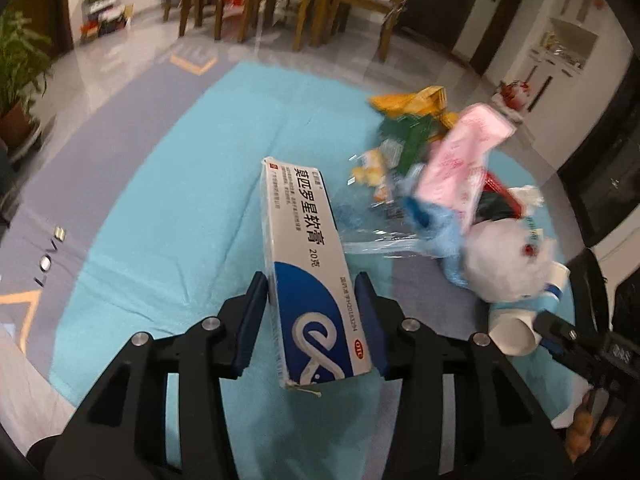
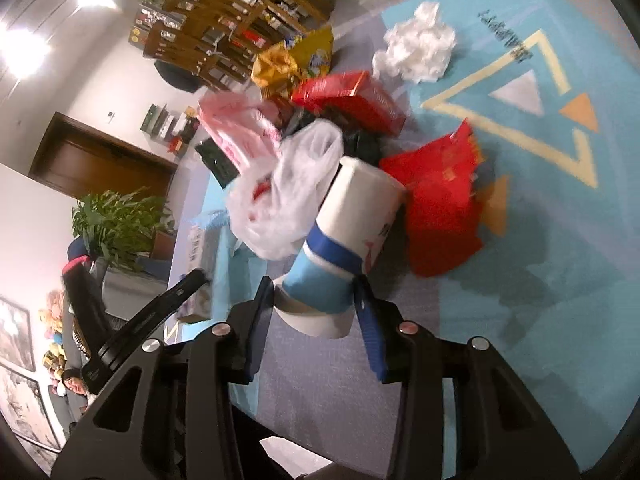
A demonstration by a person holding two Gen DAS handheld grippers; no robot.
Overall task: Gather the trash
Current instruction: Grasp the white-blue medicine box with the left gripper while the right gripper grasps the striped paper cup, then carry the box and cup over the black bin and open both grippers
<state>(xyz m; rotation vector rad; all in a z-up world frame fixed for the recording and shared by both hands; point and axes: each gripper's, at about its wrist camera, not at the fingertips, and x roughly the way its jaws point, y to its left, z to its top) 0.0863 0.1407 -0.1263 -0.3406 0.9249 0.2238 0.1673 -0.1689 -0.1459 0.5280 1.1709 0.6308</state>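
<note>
Right wrist, trash heap [image 2: 320, 120] behind cup [image 2: 352, 216]

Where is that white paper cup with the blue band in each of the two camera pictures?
Left wrist view: paper cup at the lower right edge, held by the right gripper.
Right wrist view: paper cup at centre, between the right gripper fingers.
Shared landmark: pink plastic bag in the trash pile.
</note>
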